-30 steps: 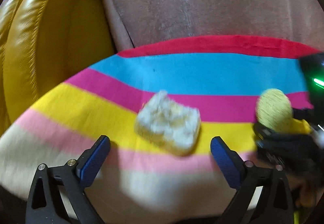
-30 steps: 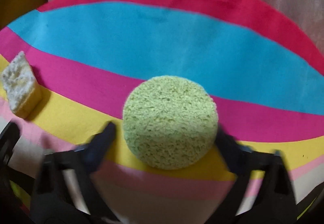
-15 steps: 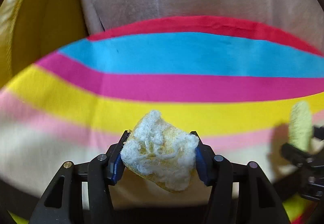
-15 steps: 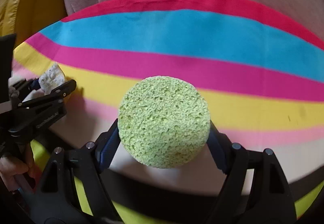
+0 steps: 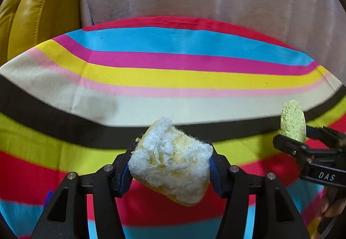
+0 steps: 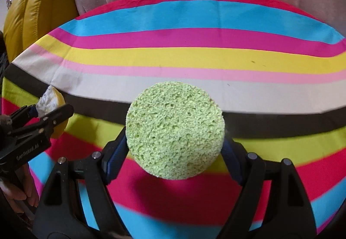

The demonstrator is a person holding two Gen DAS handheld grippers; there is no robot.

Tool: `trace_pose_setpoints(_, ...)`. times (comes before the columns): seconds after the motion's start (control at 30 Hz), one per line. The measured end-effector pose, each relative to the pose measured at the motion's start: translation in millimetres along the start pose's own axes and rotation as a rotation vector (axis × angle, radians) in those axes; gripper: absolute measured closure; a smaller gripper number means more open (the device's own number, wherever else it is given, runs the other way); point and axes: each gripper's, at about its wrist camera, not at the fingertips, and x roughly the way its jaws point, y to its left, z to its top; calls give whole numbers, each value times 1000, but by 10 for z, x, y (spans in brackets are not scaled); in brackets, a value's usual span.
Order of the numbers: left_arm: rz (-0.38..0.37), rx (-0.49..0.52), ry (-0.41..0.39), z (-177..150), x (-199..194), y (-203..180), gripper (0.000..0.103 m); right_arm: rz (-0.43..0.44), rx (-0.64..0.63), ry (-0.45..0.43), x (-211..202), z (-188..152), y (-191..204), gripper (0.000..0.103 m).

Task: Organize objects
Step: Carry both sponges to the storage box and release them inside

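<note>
Left wrist view, left tool (image 5: 170, 165) clamped on frayed sponge (image 5: 170, 163), right tool (image 6: 175, 150) clamped on round sponge (image 6: 175, 130), striped cloth (image 5: 173, 79) bare.

round sponge (image 6: 175, 129) green | scrub sponge (image 5: 170, 161) yellow-white | cloth (image 5: 173, 79) rainbow-striped

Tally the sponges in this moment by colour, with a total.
Yellow sponge with white fuzzy scrub face, clamped in the left gripper: 1
Round green sponge, clamped in the right gripper: 1
Total: 2
</note>
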Motion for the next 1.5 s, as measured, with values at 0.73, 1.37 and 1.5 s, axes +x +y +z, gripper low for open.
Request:
trace_pose_setpoints(0.73,-394,251,45,-715,-1051,-1487,43,-191,12,17,-1956,-1474,-690,21)
trace_pose_setpoints(1.37,-782,658,13,-1064,-2441,-3497,42,-490,218,13,-3705,-2638,-1493,21)
trace_pose_setpoints(1.5,-831,687,31,-1236,-2530,-3729,42,-546,237,23,-3887,-2794,-1593,21)
